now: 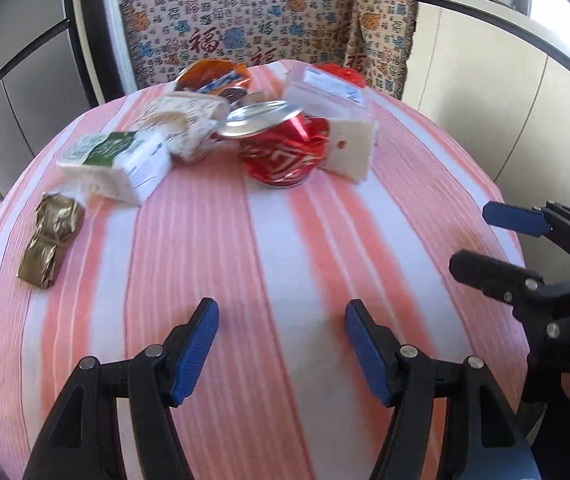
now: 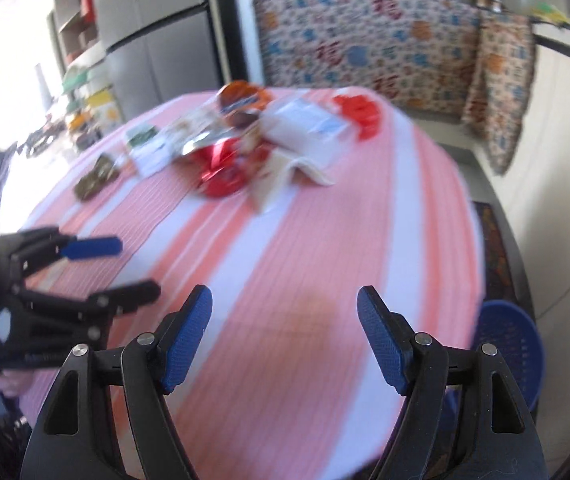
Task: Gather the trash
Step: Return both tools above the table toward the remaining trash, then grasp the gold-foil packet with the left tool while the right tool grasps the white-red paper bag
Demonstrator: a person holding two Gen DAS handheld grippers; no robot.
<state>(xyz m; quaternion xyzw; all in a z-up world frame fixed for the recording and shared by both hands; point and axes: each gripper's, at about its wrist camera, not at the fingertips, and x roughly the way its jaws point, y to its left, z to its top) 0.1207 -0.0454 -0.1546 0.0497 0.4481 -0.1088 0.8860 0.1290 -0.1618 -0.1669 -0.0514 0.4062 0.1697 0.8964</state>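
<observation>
- Left gripper [image 1: 282, 338]: jaws spread wide, nothing between them, hovering over bare striped cloth near the front of the surface [image 1: 269, 264].
- Right gripper [image 2: 285, 330]: jaws also spread, empty, beside the left one at the near edge.
- Trash sits in a cluster at the far half of the surface, well apart from both grippers: crushed red can [image 1: 281, 148], green-and-white carton [image 1: 119, 164], gold foil wrapper [image 1: 51, 240] off to the left by itself, white tissue [image 1: 351, 148], clear plastic package [image 1: 325, 94], orange snack wrapper [image 1: 213, 78], beige paper bag [image 1: 183, 126].
- Blue mesh basket [image 2: 511, 354] sits low at the right, beyond the surface edge; likely the drop target, can't confirm.
- Risks:
  - Can is crumpled, glossy metal with an irregular shape; pads could slip off a ridge or it could roll toward the edge.
  - Can touches the tissue and paper bag, so grabbing one may drag the neighbours.
  - Foil wrapper and tissue are thin and lie flat; jaws may pinch the cloth instead, bunching it and shifting the pile.
  - Clear package looks slick and wide, possibly wider than the jaw gap.
  - Items at the far rim could get pushed off.
  - Right view is motion-blurred, so item edges there are unreliable.
  - The grippers are close side by side; reaching for the same item risks a clash.
</observation>
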